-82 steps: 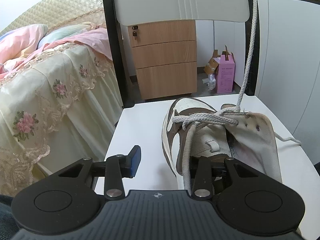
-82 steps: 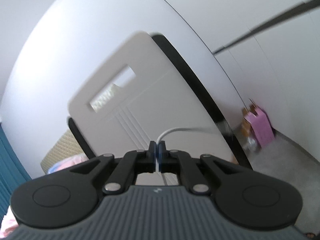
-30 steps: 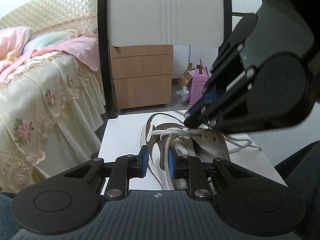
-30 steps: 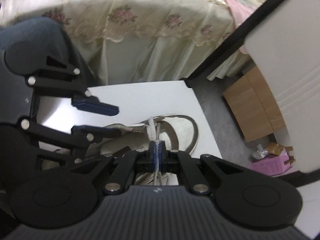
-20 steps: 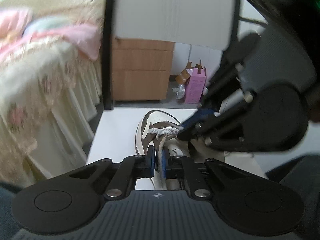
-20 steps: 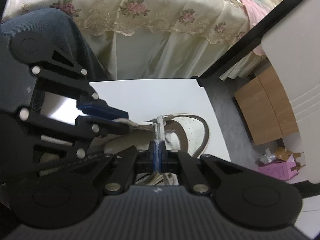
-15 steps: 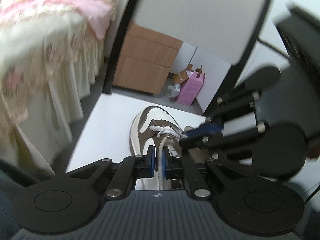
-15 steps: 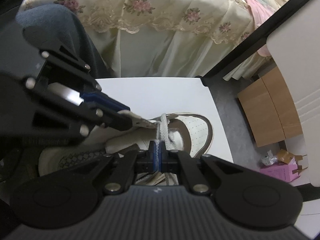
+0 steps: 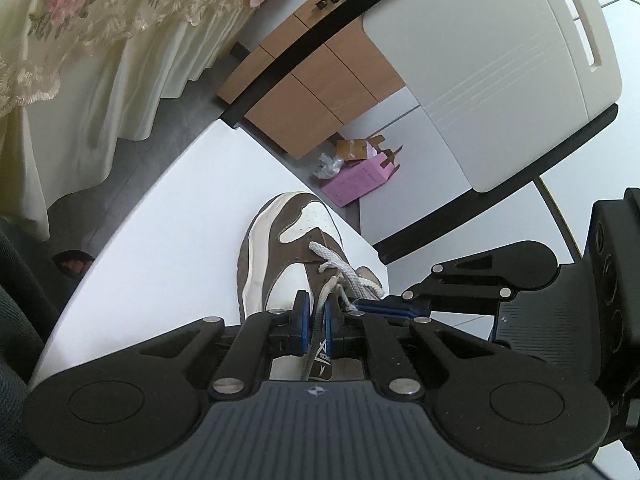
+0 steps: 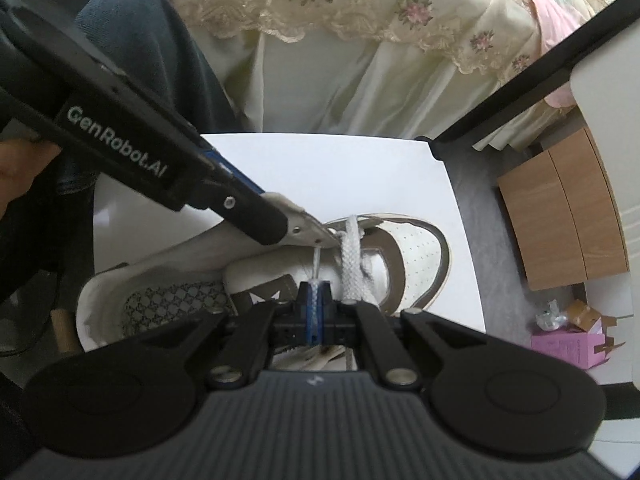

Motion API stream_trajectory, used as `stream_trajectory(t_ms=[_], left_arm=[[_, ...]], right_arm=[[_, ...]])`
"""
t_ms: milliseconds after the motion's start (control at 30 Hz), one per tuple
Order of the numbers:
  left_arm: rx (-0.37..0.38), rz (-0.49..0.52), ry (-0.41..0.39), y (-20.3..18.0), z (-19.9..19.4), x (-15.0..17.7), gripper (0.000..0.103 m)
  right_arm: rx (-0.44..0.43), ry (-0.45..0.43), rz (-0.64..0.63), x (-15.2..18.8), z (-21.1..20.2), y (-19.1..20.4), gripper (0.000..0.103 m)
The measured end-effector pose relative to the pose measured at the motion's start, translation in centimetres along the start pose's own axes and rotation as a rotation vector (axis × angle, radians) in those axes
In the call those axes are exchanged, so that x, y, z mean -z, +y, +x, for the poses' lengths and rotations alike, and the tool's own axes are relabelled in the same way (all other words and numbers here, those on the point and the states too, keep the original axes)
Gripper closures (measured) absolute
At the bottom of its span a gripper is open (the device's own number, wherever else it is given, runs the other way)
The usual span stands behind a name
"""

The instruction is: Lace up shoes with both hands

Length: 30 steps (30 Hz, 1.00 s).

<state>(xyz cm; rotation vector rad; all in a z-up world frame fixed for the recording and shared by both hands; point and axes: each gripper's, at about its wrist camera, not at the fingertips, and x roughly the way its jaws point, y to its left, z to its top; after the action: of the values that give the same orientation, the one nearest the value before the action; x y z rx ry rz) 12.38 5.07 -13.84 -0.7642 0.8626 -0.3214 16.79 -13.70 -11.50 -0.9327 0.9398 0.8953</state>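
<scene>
Now both claws, left claw (image 9: 315,317) and right claw (image 10: 315,309), pinch shoelace (image 9: 352,276).

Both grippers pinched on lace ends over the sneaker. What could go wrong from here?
1. The right gripper holds the lace right at its thin tip; a pull might slip it free.
2. The sneaker lies loose near the white table's edge, so a tug by the left gripper may drag it off.
3. The grippers crowd together and might collide.
</scene>
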Motion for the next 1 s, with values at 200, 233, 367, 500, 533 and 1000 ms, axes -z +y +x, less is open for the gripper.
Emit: stream_trajectory(t_ms=[200,233,367,500,533,1000], left_arm=[[-0.006,0.006,-0.001,-0.1,0.1,0.1,0.094],[-0.007,0.007,-0.001,0.0,0.0,0.1,0.094],[-0.007,0.004,0.000,0.1,0.2,0.1,0.094],[-0.007,0.000,0.002,0.1,0.3,0.1,0.094],[-0.008,0.001,0.002,0.1,0.3,0.1,0.094],[-0.024,0.014,-0.006,-0.3,0.4,0.2,0.094]], right_arm=[[0.004,0.008,-0.010,-0.4,0.4,0.2,0.100],[0.007,0.013,-0.014,-0.4,0.5,0.2,0.100],[0.019,0.022,-0.009,-0.7,0.8,0.1,0.100],[0.026,0.028,-0.010,-0.8,1.0,0.1,0.100],[0.029,0.032,-0.012,-0.9,1.1,0.2,0.100],[0.001,-0.018,0.005,-1.0,0.0,0.4,0.101]])
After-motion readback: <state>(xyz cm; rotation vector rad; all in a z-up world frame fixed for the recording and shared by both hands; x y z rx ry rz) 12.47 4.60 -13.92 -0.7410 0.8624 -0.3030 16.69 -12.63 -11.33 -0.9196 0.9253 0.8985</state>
